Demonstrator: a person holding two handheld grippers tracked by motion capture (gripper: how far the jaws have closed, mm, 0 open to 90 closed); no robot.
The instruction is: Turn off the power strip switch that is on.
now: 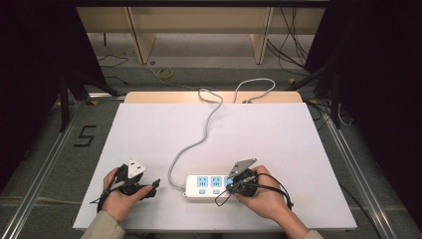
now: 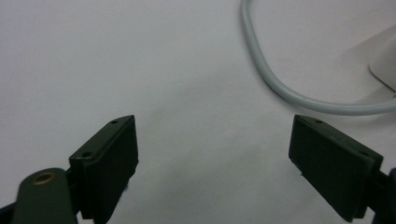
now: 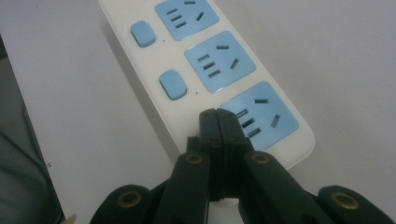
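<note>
Right gripper view: right claw (image 3: 218, 116) together, tips over power strip (image 3: 154, 65); left claw (image 2: 212, 158) apart.

We saw a white tabletop (image 1: 149, 129) laid over a pale wooden board (image 1: 149, 97) whose far edge showed beyond it, and around it a grey floor (image 1: 45, 149) with a black figure 5 (image 1: 85, 135) marked at the left and metal rails (image 1: 42, 164) running along both sides. Beyond the table stood the light wooden legs and lower panel of a bench (image 1: 199, 22), with black cables (image 1: 291, 42) trailing on the floor at the right and a small yellow coil (image 1: 165, 73) near the middle. Black curtains (image 1: 30, 59) closed off both sides, while even light fell on the tabletop.
</note>
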